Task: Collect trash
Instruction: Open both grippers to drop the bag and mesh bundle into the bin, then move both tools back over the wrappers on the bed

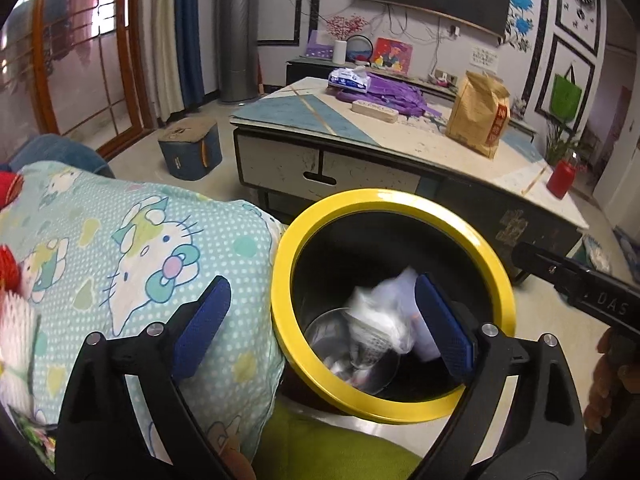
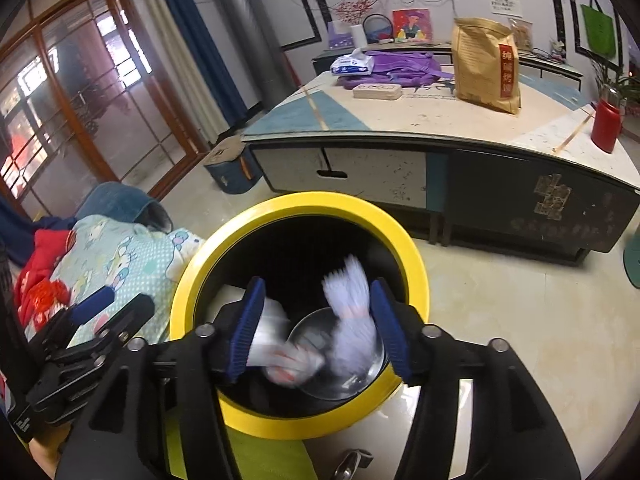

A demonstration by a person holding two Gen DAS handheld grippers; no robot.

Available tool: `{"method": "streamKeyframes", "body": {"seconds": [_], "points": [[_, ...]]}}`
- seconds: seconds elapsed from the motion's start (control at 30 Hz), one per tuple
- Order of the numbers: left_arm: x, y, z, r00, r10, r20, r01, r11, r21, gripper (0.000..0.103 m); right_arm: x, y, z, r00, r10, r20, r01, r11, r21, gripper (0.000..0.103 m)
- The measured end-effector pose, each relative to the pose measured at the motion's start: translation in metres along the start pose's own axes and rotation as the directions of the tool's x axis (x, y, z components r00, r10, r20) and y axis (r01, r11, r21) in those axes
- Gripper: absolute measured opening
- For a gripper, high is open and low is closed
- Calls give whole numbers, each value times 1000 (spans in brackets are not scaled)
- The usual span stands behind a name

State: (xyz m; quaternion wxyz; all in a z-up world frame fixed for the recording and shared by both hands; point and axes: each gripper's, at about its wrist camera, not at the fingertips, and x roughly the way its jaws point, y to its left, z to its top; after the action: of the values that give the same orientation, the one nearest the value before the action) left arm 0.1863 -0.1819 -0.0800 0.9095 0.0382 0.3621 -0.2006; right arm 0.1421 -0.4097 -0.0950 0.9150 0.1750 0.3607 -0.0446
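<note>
A round bin with a yellow rim (image 1: 496,276) (image 2: 416,256) stands on the floor below both grippers. Blurred white crumpled trash (image 1: 380,316) (image 2: 352,308) is inside the bin's mouth, in mid-air above its shiny metal bottom. My left gripper (image 1: 320,320) is open wide, one finger over the pillow, the other over the bin. My right gripper (image 2: 316,320) is open over the bin mouth, holding nothing. The left gripper also shows in the right wrist view (image 2: 108,308) at lower left.
A Hello Kitty pillow (image 1: 132,256) lies left of the bin, touching it. A low coffee table (image 1: 400,152) stands behind, bearing a brown paper bag (image 1: 478,114), purple cloth, tissue pack and red can (image 1: 562,178). A blue stool (image 1: 190,148) stands on the floor.
</note>
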Motion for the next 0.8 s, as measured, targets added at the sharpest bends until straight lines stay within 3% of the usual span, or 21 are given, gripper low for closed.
{"method": "streamKeyframes", "body": {"seconds": [0.07, 0.57, 0.8], "points": [[-7, 5, 1, 1000, 5, 20, -5, 1000, -23, 92, -2, 2, 0, 1000, -1, 10, 1, 1000, -7, 59], [-69, 16, 4, 988, 49, 146, -41, 998, -55, 92, -43, 37, 4, 981, 77, 180, -50, 988, -149, 76], [-99, 32, 4, 975, 90, 205, -73, 993, -88, 92, -55, 51, 4, 970, 108, 216, -68, 980, -188, 77]]}}
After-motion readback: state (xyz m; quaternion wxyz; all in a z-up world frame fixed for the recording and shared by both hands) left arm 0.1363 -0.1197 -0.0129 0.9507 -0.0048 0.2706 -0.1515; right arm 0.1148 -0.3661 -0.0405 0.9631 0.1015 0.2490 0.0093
